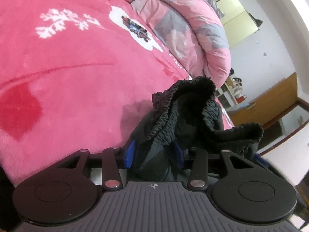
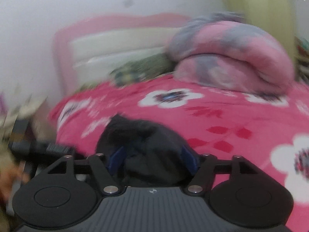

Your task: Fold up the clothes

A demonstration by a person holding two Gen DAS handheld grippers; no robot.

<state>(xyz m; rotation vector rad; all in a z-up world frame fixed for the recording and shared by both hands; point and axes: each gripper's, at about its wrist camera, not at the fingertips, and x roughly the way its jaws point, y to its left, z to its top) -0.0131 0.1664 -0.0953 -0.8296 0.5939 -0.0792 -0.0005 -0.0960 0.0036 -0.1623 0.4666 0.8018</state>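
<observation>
A garment [image 1: 185, 116] is seen bunched at the lower centre of the left wrist view, lying on the bed blanket [image 1: 67, 87] that fills the frame's left. A rolled quilt [image 1: 193, 34] is placed on the blanket at the upper right. In the right wrist view, a headboard [image 2: 115, 46] is found behind, at upper left.

I am working in a home bedroom.
A pink flowered blanket [image 1: 67, 77] is covering the bed, a rolled quilt [image 2: 231, 58] lying by the headboard [image 2: 115, 44].
</observation>
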